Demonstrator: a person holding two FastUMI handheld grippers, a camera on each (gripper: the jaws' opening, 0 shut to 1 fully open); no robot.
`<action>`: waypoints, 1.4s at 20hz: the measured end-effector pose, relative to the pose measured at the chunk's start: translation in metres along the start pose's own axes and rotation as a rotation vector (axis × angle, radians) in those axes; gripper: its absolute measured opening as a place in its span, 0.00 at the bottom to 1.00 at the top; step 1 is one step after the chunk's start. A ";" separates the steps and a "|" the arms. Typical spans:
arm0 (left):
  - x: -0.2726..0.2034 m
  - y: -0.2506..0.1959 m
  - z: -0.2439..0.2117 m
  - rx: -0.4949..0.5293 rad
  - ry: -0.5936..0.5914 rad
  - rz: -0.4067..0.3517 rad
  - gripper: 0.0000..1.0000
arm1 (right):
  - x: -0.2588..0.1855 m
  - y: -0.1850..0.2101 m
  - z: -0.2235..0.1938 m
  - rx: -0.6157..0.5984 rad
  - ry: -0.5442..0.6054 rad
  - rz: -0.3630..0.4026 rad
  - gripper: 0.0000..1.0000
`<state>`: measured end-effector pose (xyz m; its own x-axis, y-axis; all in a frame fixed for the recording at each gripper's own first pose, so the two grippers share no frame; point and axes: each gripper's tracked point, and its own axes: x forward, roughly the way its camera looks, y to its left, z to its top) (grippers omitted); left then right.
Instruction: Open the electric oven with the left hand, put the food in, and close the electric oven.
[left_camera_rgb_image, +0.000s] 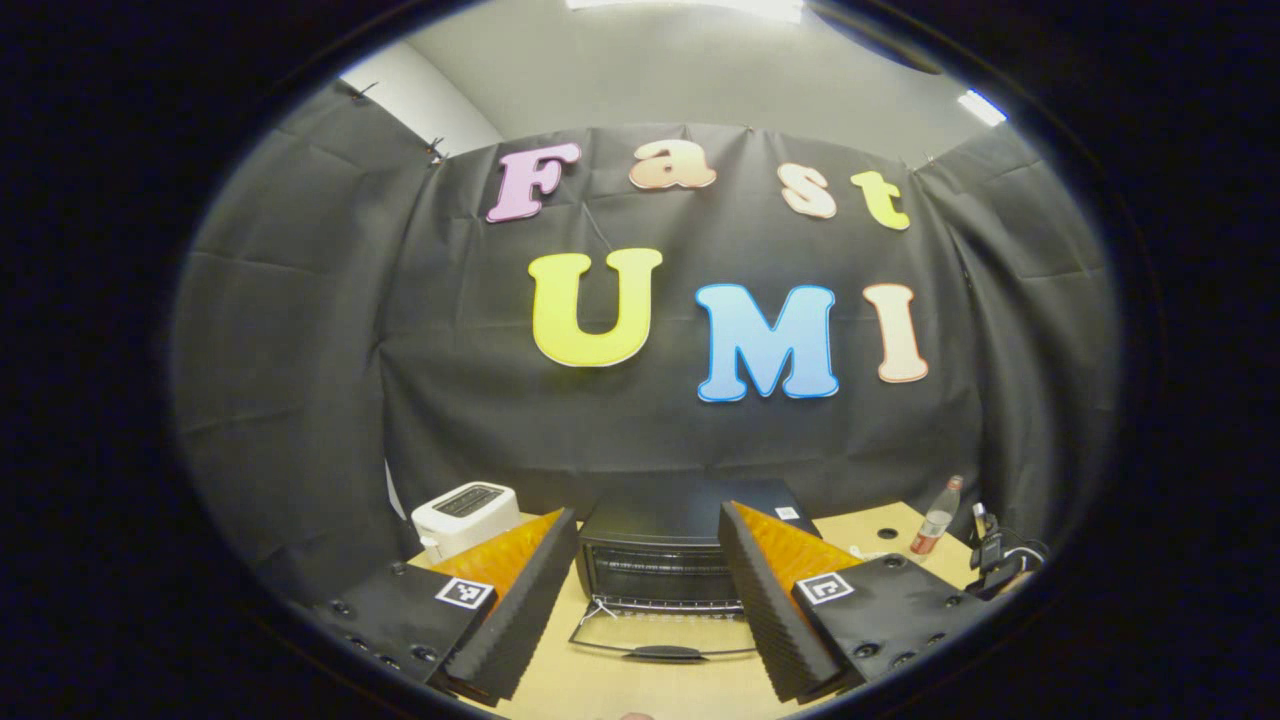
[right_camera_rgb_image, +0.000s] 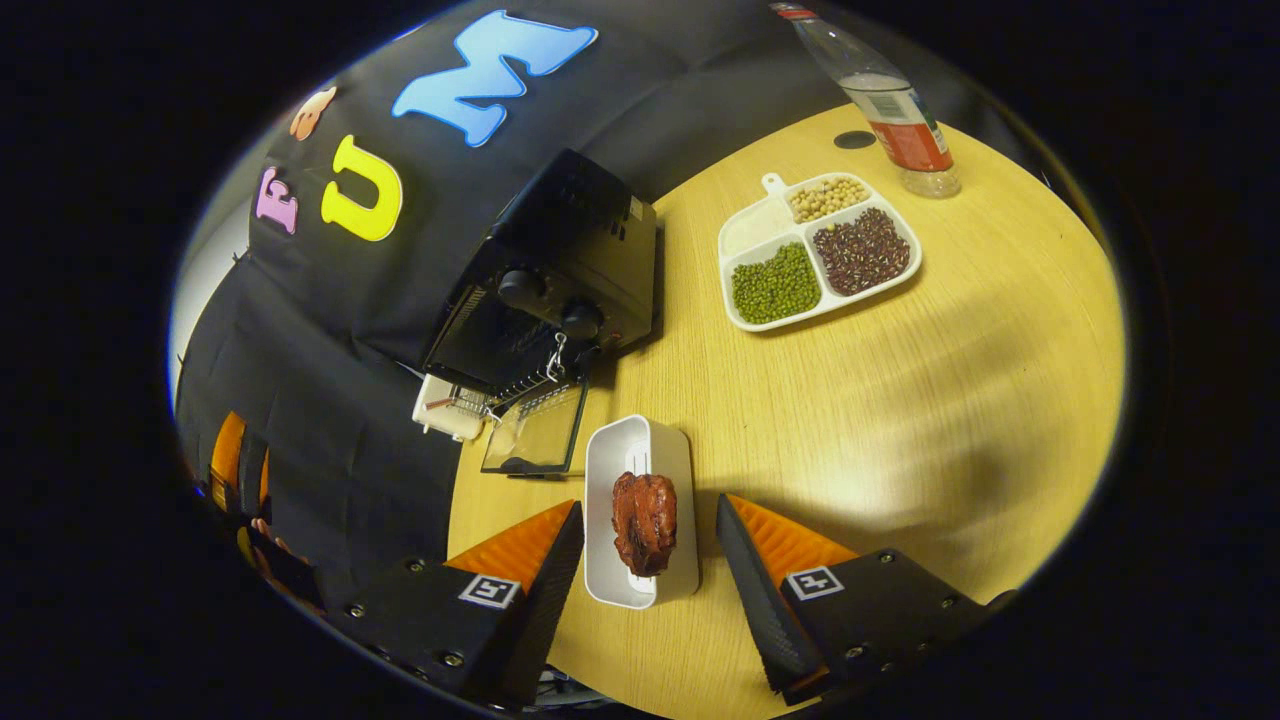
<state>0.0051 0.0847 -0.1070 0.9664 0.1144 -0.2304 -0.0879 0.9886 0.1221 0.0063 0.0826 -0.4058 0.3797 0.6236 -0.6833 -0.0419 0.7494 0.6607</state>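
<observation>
Oven door (right_camera_rgb_image: 535, 430) already down, you held your right gripper (right_camera_rgb_image: 650, 560) wide open astride the roast-meat tray (right_camera_rgb_image: 640, 440), left gripper (left_camera_rgb_image: 648, 600) open, empty; grasp next.

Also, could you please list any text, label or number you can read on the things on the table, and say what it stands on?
Bottle label: print too blurred to read.
Oven sticker: too small to read.
Square tags on the right gripper: black-and-white patterns, no words.
So no text can be quoted.
</observation>
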 end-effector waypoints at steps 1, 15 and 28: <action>0.000 0.003 0.000 0.002 -0.001 0.002 0.98 | 0.002 0.000 0.001 0.000 -0.007 0.008 0.81; 0.004 0.027 0.001 -0.028 -0.007 -0.049 0.97 | 0.006 0.016 -0.007 0.129 -0.015 0.066 0.01; 0.004 0.029 0.014 -0.045 -0.040 -0.140 0.98 | -0.038 0.092 0.015 0.177 -0.187 0.186 0.01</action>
<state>0.0092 0.1128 -0.0908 0.9787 -0.0281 -0.2035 0.0385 0.9981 0.0477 0.0015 0.1242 -0.3144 0.5449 0.6825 -0.4872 0.0284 0.5657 0.8241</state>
